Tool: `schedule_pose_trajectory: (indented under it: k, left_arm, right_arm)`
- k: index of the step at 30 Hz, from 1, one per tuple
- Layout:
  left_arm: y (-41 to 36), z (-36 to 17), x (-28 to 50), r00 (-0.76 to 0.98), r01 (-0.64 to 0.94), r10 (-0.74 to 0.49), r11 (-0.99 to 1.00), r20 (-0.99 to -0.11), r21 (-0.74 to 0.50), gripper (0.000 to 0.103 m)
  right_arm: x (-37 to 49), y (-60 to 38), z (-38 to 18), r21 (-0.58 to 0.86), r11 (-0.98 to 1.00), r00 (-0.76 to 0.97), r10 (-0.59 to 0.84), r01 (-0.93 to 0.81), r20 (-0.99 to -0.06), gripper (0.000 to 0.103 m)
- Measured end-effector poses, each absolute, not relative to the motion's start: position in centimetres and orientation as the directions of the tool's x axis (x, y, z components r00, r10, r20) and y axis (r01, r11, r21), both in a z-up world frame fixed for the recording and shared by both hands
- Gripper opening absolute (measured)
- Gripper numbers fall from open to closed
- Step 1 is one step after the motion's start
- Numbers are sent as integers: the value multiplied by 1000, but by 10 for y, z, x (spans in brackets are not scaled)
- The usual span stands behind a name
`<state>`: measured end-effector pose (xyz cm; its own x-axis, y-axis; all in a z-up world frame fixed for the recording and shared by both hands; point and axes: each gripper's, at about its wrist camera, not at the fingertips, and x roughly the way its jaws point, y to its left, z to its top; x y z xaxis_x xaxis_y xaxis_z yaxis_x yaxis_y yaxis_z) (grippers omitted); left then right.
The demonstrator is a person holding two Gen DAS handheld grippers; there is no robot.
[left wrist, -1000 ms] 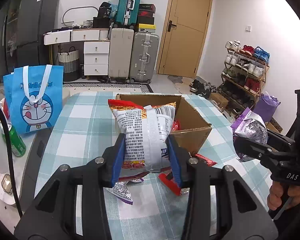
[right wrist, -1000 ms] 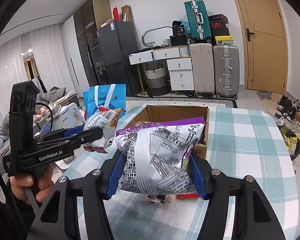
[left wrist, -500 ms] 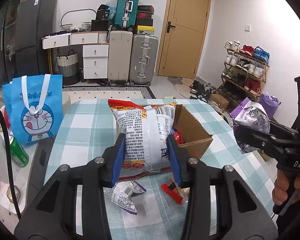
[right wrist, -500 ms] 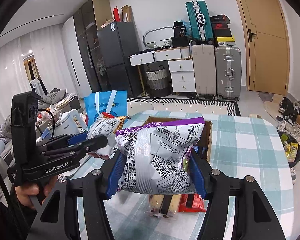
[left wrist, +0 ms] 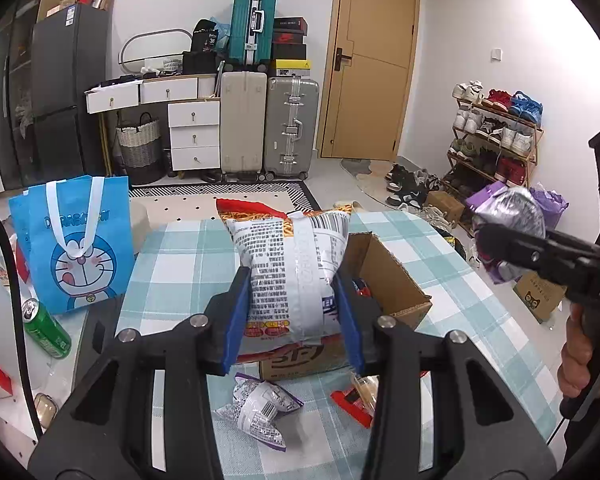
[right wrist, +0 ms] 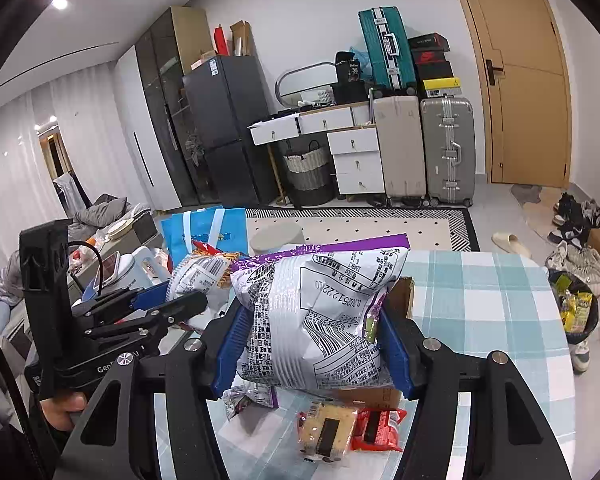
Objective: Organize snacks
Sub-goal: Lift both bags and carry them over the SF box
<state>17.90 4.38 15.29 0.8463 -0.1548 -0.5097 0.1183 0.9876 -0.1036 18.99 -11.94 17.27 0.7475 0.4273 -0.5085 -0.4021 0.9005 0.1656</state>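
The left tool (left wrist: 294, 312) grips a white snack bag with a red-and-orange top (left wrist: 290, 268) between its blue pads, held upright in the air over the near end of the open cardboard box (left wrist: 388, 280) on the checked bench (left wrist: 172, 264). The right tool (right wrist: 312, 340) clamps a purple-edged white snack bag (right wrist: 320, 312), also lifted above the box. On the bench near the box lie a small purple-and-white packet (left wrist: 258, 410) and a red-wrapped snack (right wrist: 376, 428).
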Motion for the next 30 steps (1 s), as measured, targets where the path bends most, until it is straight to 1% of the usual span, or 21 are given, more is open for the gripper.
schedule_pose_trajectory:
  k: [5, 9, 11, 16, 19, 25, 30]
  left_arm:
    - [40, 146, 196, 832, 123, -154, 988, -533, -94, 38]
    - [39, 141, 207, 823, 125, -160, 987, -545, -101, 38]
    - [37, 140, 211, 822, 129, -163, 987, -546, -101, 38]
    - [41, 140, 220, 820, 130, -165, 986, -547, -103, 38]
    - [45, 136, 226, 817, 124, -163, 986, -553, -108, 38]
    - [45, 124, 240, 799, 114, -159, 987, -580, -114, 38]
    - [43, 110, 256, 784, 108, -155, 988, -602, -113, 38]
  right_arm:
    - [207, -121, 156, 188, 904, 722, 422, -385, -548, 61]
    - [216, -118, 155, 177, 906, 715, 414, -385, -563, 61]
    - [219, -113, 162, 154, 903, 713, 413, -401, -566, 61]
    - [225, -104, 201, 105, 898, 738, 414, -427, -533, 61]
    - [231, -98, 207, 91, 895, 735, 413, -437, -537, 61]
    - [251, -95, 170, 131, 897, 682, 410, -422, -605, 61]
    - [270, -100, 139, 159, 903, 656, 403, -400, -638, 61]
